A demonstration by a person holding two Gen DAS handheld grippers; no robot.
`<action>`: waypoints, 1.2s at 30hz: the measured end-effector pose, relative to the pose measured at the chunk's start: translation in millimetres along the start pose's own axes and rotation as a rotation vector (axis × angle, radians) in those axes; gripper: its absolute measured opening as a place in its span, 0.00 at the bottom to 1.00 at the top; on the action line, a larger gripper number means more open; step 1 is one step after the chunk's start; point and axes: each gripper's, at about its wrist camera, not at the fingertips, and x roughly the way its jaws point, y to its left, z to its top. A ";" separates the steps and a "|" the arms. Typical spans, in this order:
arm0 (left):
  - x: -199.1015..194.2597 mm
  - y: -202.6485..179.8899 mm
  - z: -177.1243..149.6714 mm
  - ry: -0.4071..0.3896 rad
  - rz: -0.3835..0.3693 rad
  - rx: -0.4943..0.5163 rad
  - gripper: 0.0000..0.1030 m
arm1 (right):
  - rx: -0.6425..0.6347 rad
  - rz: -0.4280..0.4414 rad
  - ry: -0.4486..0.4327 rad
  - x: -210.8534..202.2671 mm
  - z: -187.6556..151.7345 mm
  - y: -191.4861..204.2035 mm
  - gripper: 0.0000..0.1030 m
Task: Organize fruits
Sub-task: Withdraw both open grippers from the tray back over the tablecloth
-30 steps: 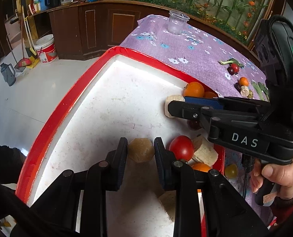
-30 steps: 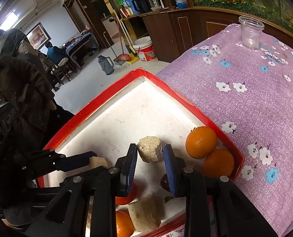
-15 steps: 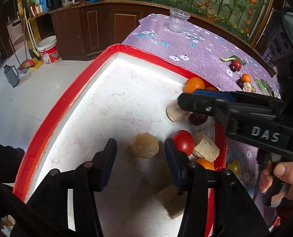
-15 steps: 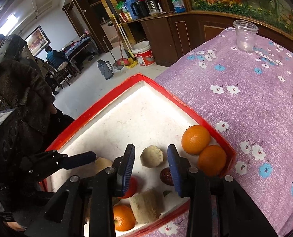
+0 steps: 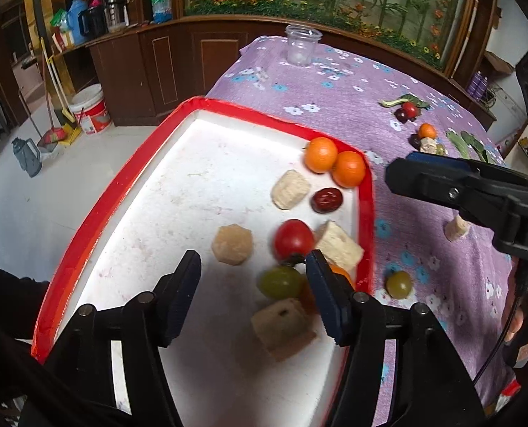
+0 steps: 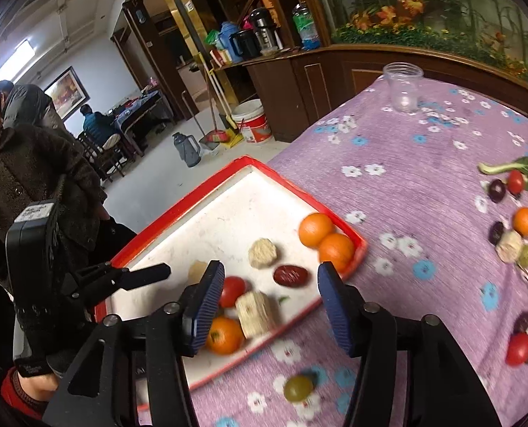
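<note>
The left gripper (image 5: 251, 291) hangs low over the near part of the red-rimmed tray (image 5: 96, 210), tilted down toward it, its fingers (image 5: 182, 295) spread wide and holding nothing. Between and just beyond them lie a beige chunk (image 5: 232, 244), a red tomato (image 5: 293, 240) and a green grape (image 5: 281, 282). The right gripper (image 6: 269, 306) hovers over the tray's right edge, fingers apart and empty. Two oranges (image 6: 326, 240) sit touching in the tray's far right corner. More fruit lies scattered on the purple-clothed bench (image 6: 424, 163).
</note>
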 end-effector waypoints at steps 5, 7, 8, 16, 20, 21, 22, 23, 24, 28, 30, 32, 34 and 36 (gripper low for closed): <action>-9.9 -13.4 -1.6 -0.021 -0.005 0.020 0.59 | 0.038 -0.022 -0.019 -23.7 -16.4 -14.5 0.61; -13.0 -17.0 -3.0 -0.028 -0.009 0.022 0.59 | 0.049 -0.035 -0.035 -35.3 -23.1 -19.7 0.63; -14.1 -19.3 -3.5 -0.030 -0.012 0.024 0.60 | 0.054 -0.040 -0.041 -40.0 -27.0 -21.0 0.64; -27.8 -40.1 -9.1 -0.056 -0.034 0.056 0.68 | 0.077 -0.072 -0.092 -82.1 -49.6 -37.1 0.72; -34.6 -50.0 -10.1 -0.067 -0.055 0.072 0.68 | 0.089 -0.114 -0.109 -104.7 -63.0 -51.5 0.72; -35.1 -51.8 -10.2 -0.068 -0.058 0.075 0.68 | 0.097 -0.122 -0.111 -109.1 -65.9 -56.1 0.72; -35.8 -54.8 -10.3 -0.070 -0.064 0.080 0.68 | 0.104 -0.127 -0.112 -113.1 -68.2 -60.8 0.72; -36.4 -57.8 -10.2 -0.071 -0.069 0.085 0.68 | 0.113 -0.133 -0.114 -117.5 -71.0 -66.7 0.72; -36.8 -59.9 -10.5 -0.072 -0.072 0.088 0.68 | 0.123 -0.144 -0.117 -121.9 -74.0 -72.2 0.72; -35.0 -73.0 -13.9 -0.065 -0.099 0.105 0.68 | 0.160 -0.163 -0.124 -133.5 -82.9 -91.2 0.72; -32.4 -82.3 -17.6 -0.055 -0.121 0.118 0.67 | 0.178 -0.169 -0.130 -138.9 -87.7 -100.1 0.72; -29.7 -92.5 -22.1 -0.046 -0.133 0.137 0.68 | 0.191 -0.177 -0.137 -142.9 -92.2 -107.8 0.72; -26.0 -102.4 -25.1 -0.037 -0.139 0.163 0.67 | 0.208 -0.185 -0.141 -146.6 -94.7 -116.4 0.72; -22.5 -110.3 -26.5 -0.030 -0.144 0.182 0.67 | 0.231 -0.196 -0.152 -151.9 -96.1 -126.3 0.72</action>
